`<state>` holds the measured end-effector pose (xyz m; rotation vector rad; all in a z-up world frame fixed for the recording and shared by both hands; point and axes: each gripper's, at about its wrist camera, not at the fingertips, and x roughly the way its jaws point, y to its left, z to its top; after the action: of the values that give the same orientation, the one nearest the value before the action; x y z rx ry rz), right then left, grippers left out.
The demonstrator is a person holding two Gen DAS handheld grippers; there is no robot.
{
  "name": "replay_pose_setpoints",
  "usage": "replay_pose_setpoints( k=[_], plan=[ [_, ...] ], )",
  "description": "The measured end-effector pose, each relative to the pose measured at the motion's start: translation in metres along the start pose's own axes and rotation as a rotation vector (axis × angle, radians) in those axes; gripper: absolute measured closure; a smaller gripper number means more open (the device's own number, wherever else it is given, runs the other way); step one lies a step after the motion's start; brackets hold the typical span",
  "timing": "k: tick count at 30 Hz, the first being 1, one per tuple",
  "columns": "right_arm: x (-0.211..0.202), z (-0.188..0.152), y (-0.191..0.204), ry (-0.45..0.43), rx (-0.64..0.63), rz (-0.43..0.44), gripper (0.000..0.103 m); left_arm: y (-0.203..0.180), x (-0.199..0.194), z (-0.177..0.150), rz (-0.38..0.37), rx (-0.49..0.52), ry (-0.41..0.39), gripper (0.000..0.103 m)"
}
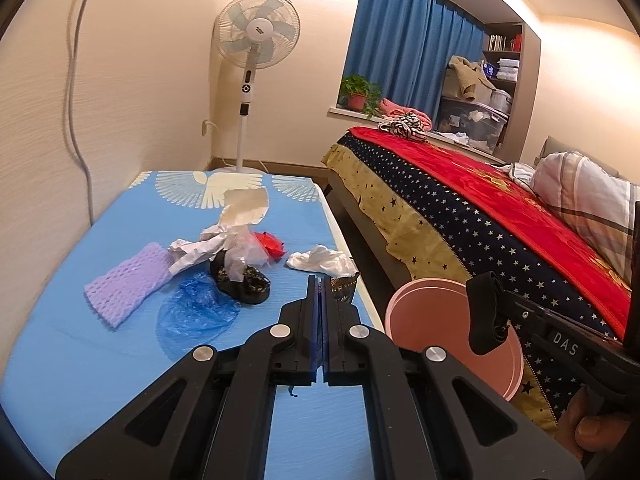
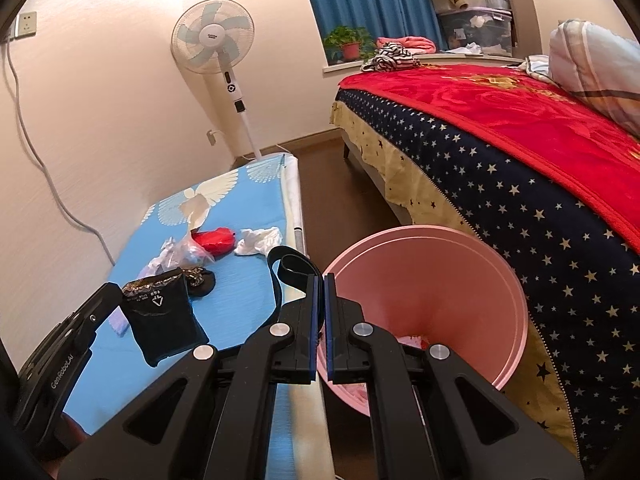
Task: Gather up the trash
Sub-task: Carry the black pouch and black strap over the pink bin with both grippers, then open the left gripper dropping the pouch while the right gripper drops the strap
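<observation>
Trash lies on a blue-covered table (image 1: 80, 340): crumpled white paper (image 1: 320, 261), a red wrapper (image 1: 270, 243), clear plastic (image 1: 244, 250), a blue plastic bag (image 1: 196, 312), a black patterned packet (image 1: 244, 284) and purple foam netting (image 1: 130, 284). My left gripper (image 1: 322, 284) is shut on a black foil packet (image 2: 160, 320), which hangs above the table's near right edge. My right gripper (image 2: 323, 280) is shut on a black strap (image 2: 290, 266) at the rim of the pink bin (image 2: 436, 280). The bin stands on the floor between table and bed.
A bed (image 1: 500, 216) with a red blanket and starred cover runs along the right. A white standing fan (image 1: 256, 36) stands past the table's far end. A cable (image 1: 76, 80) hangs down the left wall. A potted plant (image 1: 358, 90) sits on the sill.
</observation>
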<state>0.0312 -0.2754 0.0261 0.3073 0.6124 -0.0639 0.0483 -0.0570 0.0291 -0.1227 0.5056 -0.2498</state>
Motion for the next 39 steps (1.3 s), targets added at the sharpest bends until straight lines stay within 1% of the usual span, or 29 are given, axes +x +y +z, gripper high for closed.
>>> replay_pose_setpoints(
  k=[11, 21, 33, 39],
  plan=[
    [0.000, 0.002, -0.016, -0.016, 0.023, -0.056, 0.100, -0.017, 0.009, -0.001, -0.036, 0.014, 0.004, 0.102],
    [0.000, 0.004, -0.040, -0.031, 0.062, -0.128, 0.100, -0.045, 0.017, 0.000, -0.107, 0.056, -0.005, 0.102],
    [0.002, 0.007, -0.072, -0.034, 0.105, -0.205, 0.100, -0.081, 0.041, -0.001, -0.210, 0.078, 0.021, 0.102],
    [0.005, 0.006, -0.080, -0.029, 0.111, -0.229, 0.100, -0.098, 0.053, -0.006, -0.244, 0.096, 0.043, 0.102]
  ],
)
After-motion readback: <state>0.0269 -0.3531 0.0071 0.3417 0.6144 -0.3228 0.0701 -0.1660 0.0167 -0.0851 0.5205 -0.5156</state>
